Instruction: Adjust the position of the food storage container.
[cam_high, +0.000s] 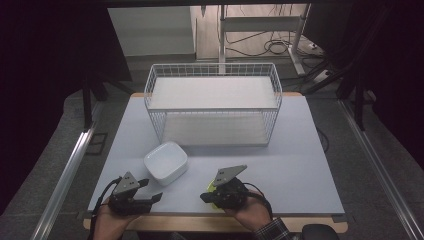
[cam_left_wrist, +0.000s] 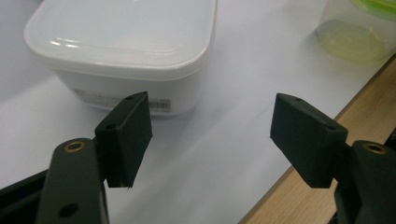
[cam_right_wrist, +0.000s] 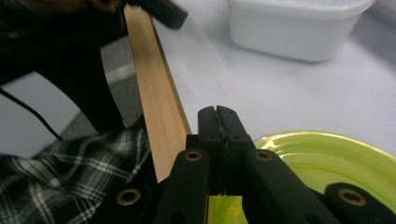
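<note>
Tool status: the left tool (cam_high: 152, 190) stands open with nothing between its jaws, and the right tool (cam_high: 206, 195) is closed, its jaws pressed flat together. Whether the right tool pinches anything at its tips cannot be told. The white lidded container (cam_high: 166, 162) rests on the surface (cam_high: 280, 170) ahead of the left tool and off toward its left jaw, near but apart from it. In the left gripper view the container (cam_left_wrist: 126, 42) sits beyond the left jaw only, so the tool (cam_left_wrist: 212, 135) is not yet lined up with it. The clear tub with the green lid (cam_high: 212, 188) sits directly under and just ahead of the right tool. In the right gripper view the lid (cam_right_wrist: 327, 158) lies close beside the closed jaws (cam_right_wrist: 218, 114), next to the surface's wooden edge (cam_right_wrist: 159, 93). The white wire basket (cam_high: 160, 125) stands well ahead of both tools. The step in hand appears to be taking up the white container with the left tool. To do it well, swing the left tool toward its left-jaw side until the container wall is centred between the jaws. Keep the jaws as wide as they go, since the container looks broad. Advance level with the surface and close below the lid's overhanging lip. Close slowly, because the smooth plastic wall is likely to slip. Hold the right tool clear of the tub meanwhile, as the tub sits near the surface's edge.
</note>
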